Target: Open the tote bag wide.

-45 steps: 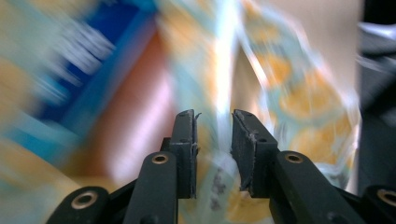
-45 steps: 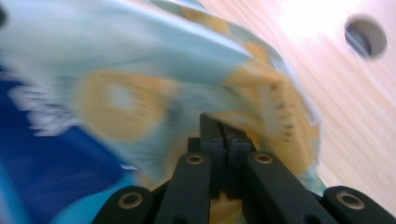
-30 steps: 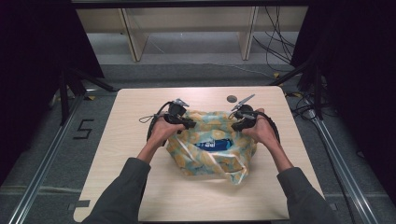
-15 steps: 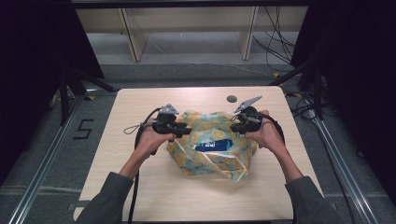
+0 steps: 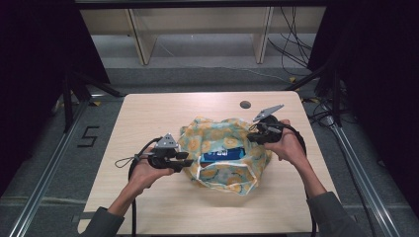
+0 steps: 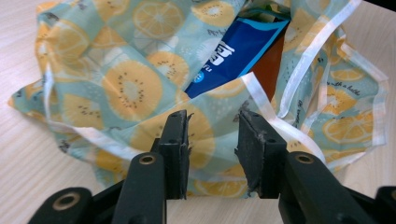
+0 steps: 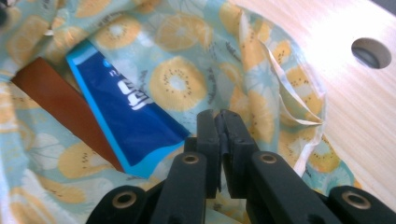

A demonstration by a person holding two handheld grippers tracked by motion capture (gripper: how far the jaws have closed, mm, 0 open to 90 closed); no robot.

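A cloth bag [image 5: 222, 148] printed with citrus slices lies on the wooden table [image 5: 148, 113], its mouth open. Inside lie a blue packet [image 5: 222, 154] and a flat brown item [image 7: 60, 107]. My left gripper [image 5: 190, 162] hovers just off the bag's left side. Its jaws have just been opening and stand open [image 6: 212, 121] with nothing between them; the bag's cloth [image 6: 116, 84] and the blue packet [image 6: 238, 51] lie beyond. My right gripper [image 5: 249, 136] is at the bag's far right rim, with its jaws [image 7: 220, 114] shut on the cloth [image 7: 187, 79].
A round cable hole [image 5: 245, 104] sits in the table behind the bag, and it is on the right in the right gripper view [image 7: 371, 52]. Bare wood lies to the left and at the front. Metal rails and cables run along both sides of the table.
My left hand has drawn back to the left and towards the near edge, off the bag, and its jaws have opened. The right hand has stayed at the bag's right rim.
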